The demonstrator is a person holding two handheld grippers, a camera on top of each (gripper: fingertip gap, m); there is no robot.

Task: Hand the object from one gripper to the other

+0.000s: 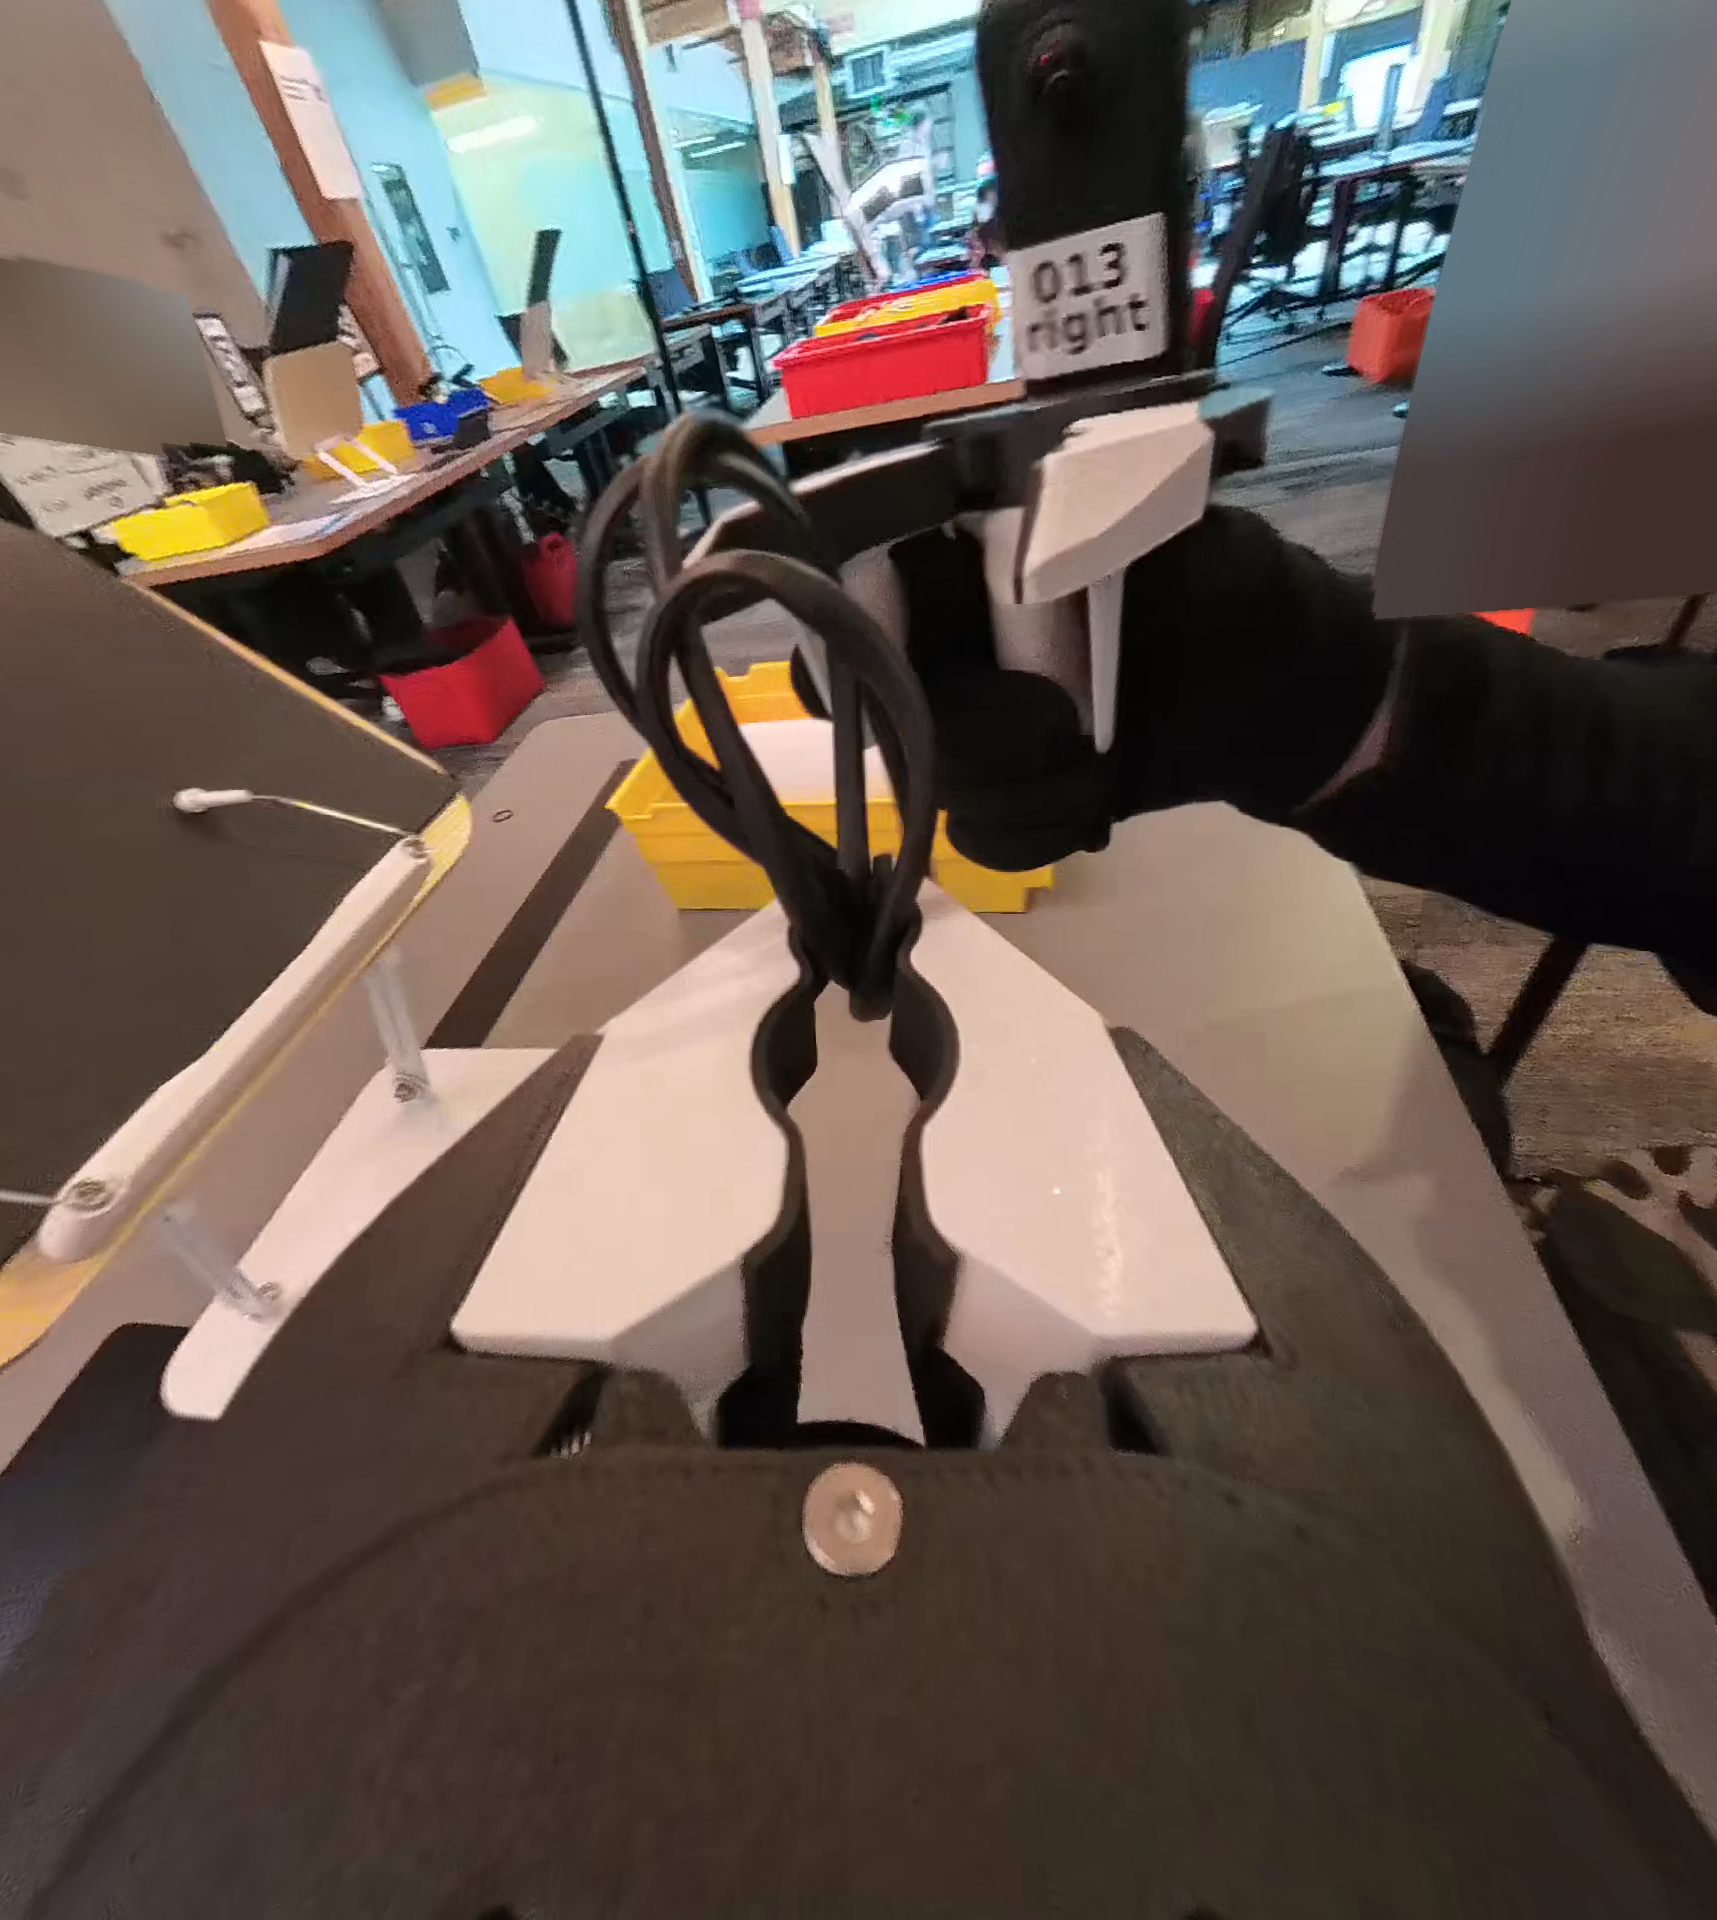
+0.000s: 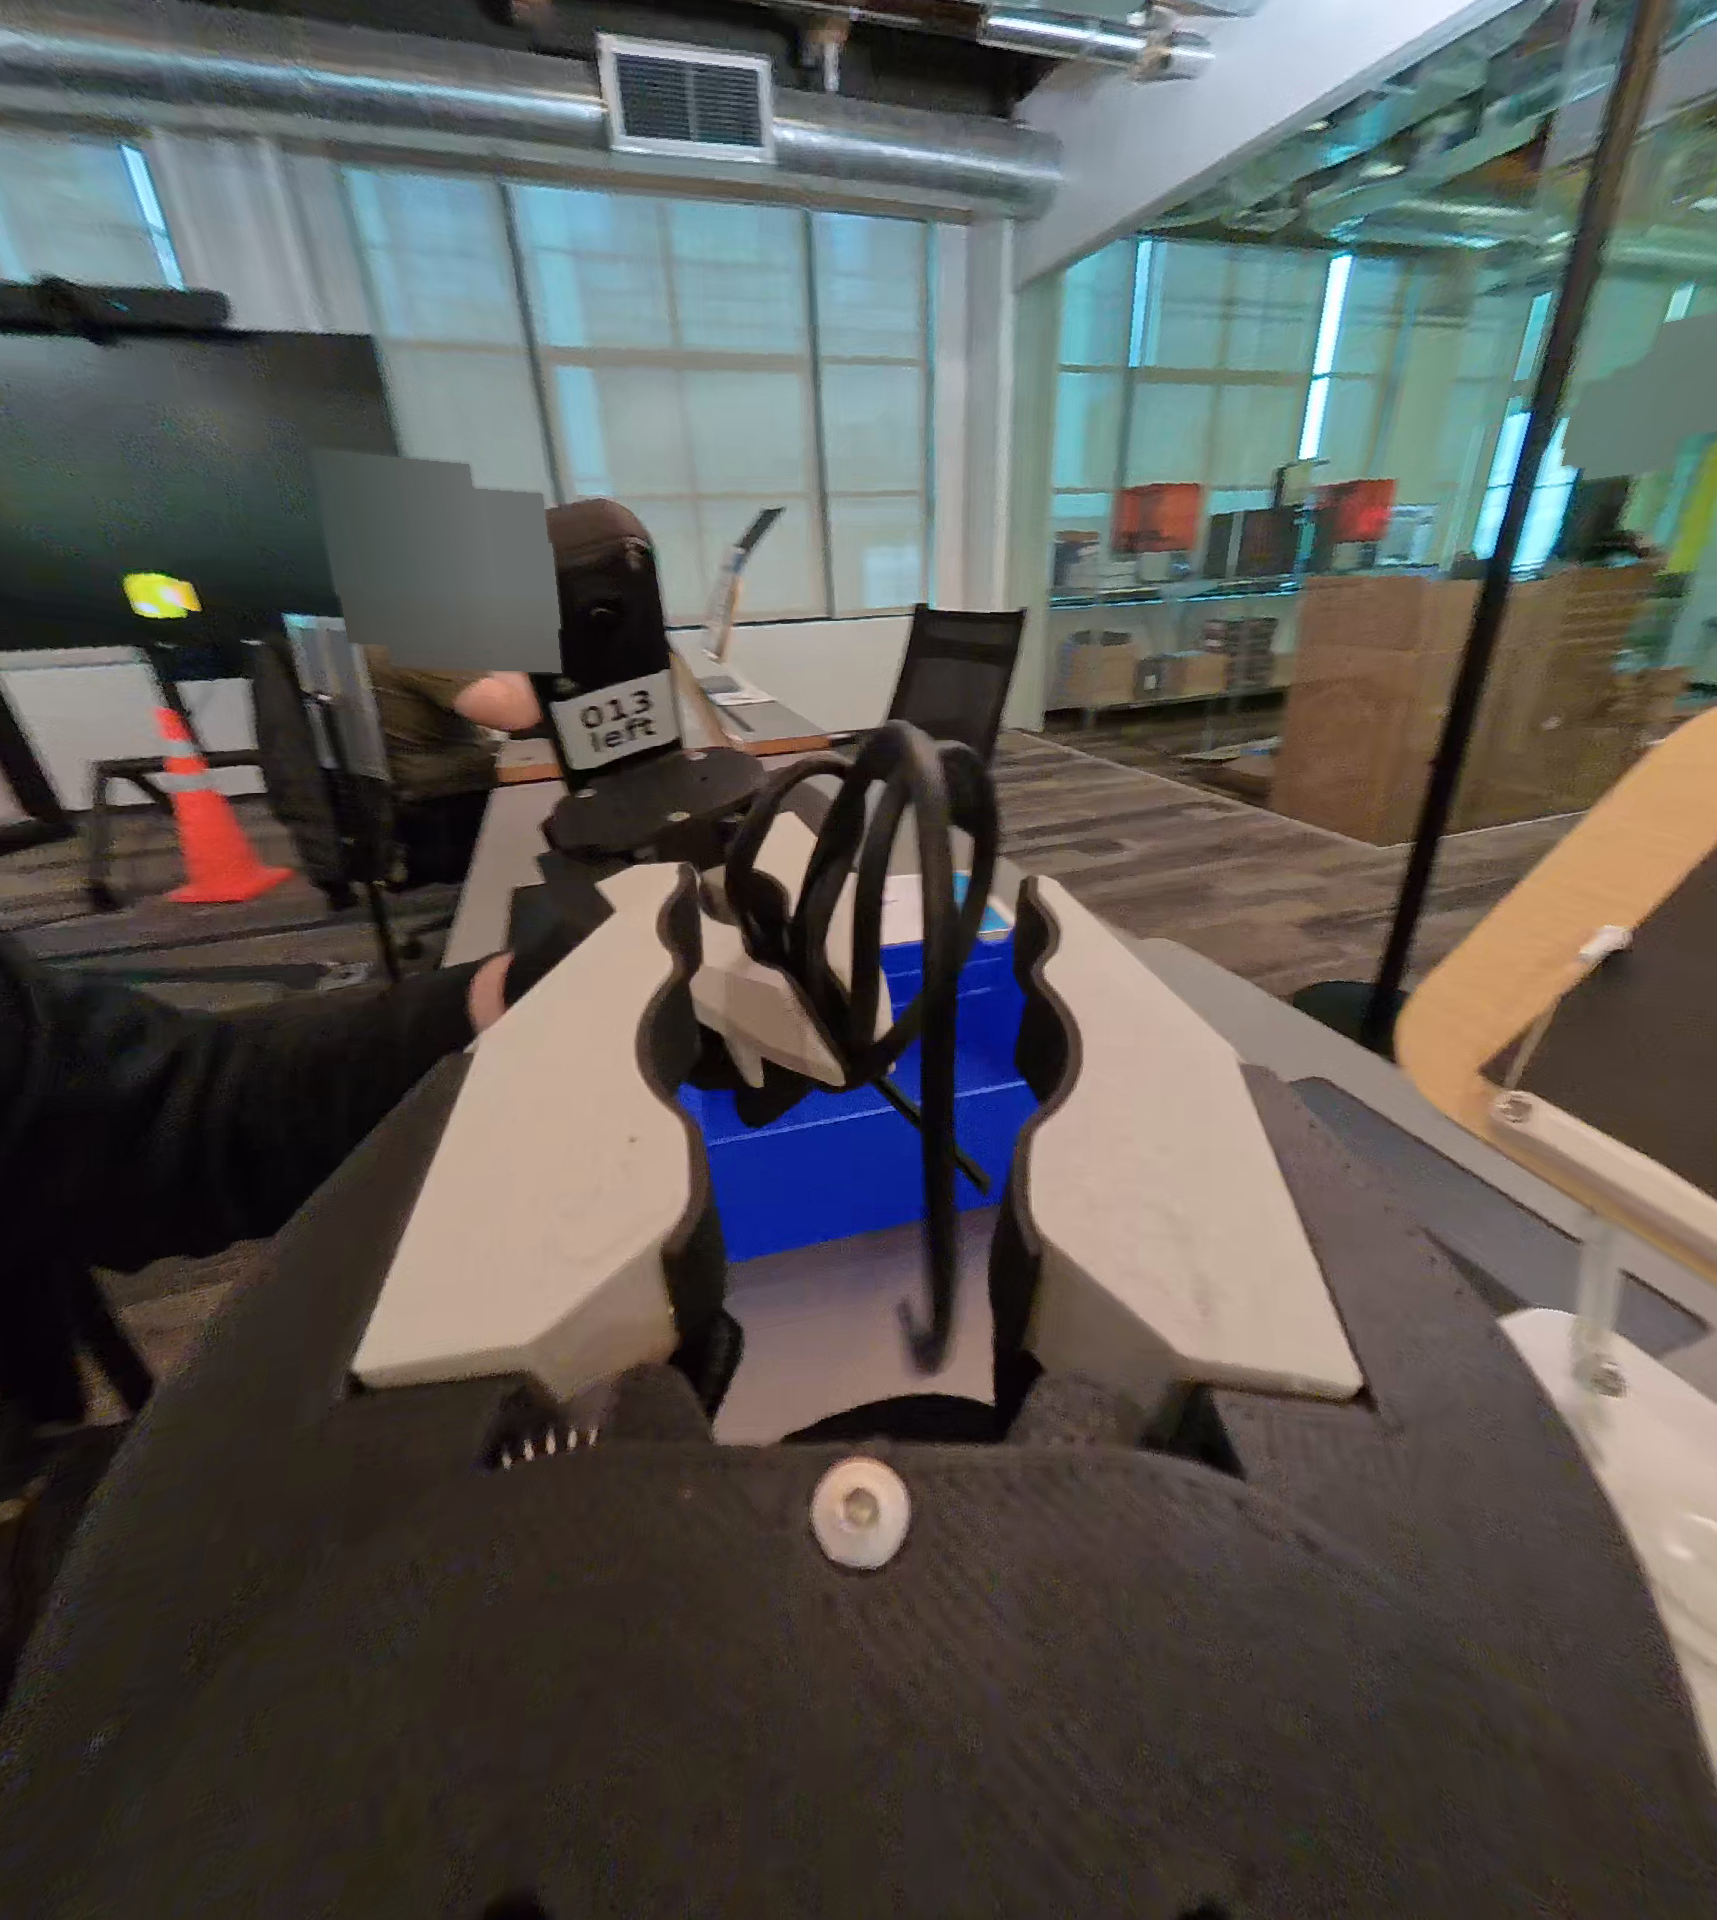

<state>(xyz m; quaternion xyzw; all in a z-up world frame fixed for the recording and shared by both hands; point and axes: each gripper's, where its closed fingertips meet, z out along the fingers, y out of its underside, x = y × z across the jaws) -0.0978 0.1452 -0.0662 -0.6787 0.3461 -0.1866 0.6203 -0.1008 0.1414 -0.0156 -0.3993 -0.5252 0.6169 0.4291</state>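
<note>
A coiled black cable [image 1: 729, 644] stands up in loops from my left gripper [image 1: 854, 961], whose pads are shut on the bunched lower ends. In the right wrist view the same cable [image 2: 937, 935] hangs between the fingers [image 2: 563, 1091] of my right gripper [image 2: 859, 935]. Those jaws stand wide apart and neither pad presses on the cable. The white fingers [image 2: 781, 1013] of the left gripper pinch the loops just ahead of the right gripper's tips. A loose cable end [image 2: 932, 1340] dangles down inside the right gripper. A black-gloved hand [image 1: 1197, 707] holds the right gripper.
A yellow bin [image 1: 688, 831] sits on the grey table [image 1: 1249, 935] below the cable. A blue bin [image 2: 833, 1164] lies under the right gripper. A black board with a tan edge [image 1: 106, 779] stands at the left. Desks with red and yellow bins are behind. Some 5 cm of space lies between my two pairs of fingers.
</note>
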